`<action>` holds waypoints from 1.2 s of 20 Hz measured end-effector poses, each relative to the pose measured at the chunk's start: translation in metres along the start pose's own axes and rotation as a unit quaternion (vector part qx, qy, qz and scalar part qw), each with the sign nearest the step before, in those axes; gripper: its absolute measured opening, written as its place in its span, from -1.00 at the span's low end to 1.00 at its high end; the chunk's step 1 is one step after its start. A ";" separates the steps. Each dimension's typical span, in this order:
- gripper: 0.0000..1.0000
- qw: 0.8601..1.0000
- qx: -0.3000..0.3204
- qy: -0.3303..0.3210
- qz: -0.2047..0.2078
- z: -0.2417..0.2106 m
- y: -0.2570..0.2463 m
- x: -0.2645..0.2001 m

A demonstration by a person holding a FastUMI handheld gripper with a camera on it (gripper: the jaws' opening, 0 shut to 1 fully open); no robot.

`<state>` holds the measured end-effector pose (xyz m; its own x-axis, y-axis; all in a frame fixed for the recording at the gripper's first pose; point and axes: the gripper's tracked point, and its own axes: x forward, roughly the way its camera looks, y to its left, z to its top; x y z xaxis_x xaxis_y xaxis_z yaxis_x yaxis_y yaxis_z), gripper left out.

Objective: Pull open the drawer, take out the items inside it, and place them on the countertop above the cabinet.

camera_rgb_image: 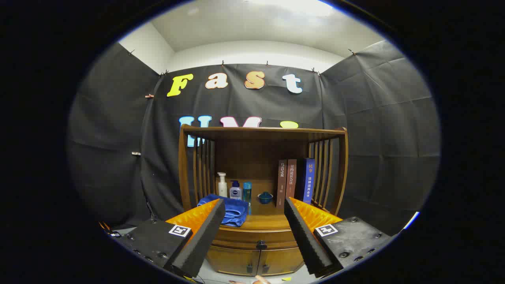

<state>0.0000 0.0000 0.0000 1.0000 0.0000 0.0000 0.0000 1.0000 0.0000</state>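
A brown wooden cabinet [256, 260] with a slatted shelf hutch stands ahead of me. Its drawer [256, 238] is shut, with a small dark knob [260, 245] at its middle, just below the gap between my fingers. My gripper [254, 211] is open and holds nothing, some way back from the drawer front. On the countertop [262, 221] lies a folded blue towel [230, 211], partly hidden by my left finger [205, 232]. What is inside the drawer is hidden.
At the back of the countertop stand a white pump bottle [222, 185], a blue-capped bottle [236, 190], a teal bottle [247, 192], a small teal lidded pot [265, 197] and three upright books [296, 181]. Two lower cabinet doors [256, 262] sit under the drawer.
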 end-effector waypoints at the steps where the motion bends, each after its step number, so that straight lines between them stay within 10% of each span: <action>1: 0.97 1.000 0.007 -0.001 -0.001 0.000 -0.001 0.000; 24: 0.98 1.000 0.006 0.023 0.015 -0.009 -0.009 0.012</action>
<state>0.0122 -0.0087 -0.0094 0.9985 0.0301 -0.0466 -0.0295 0.9995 0.0128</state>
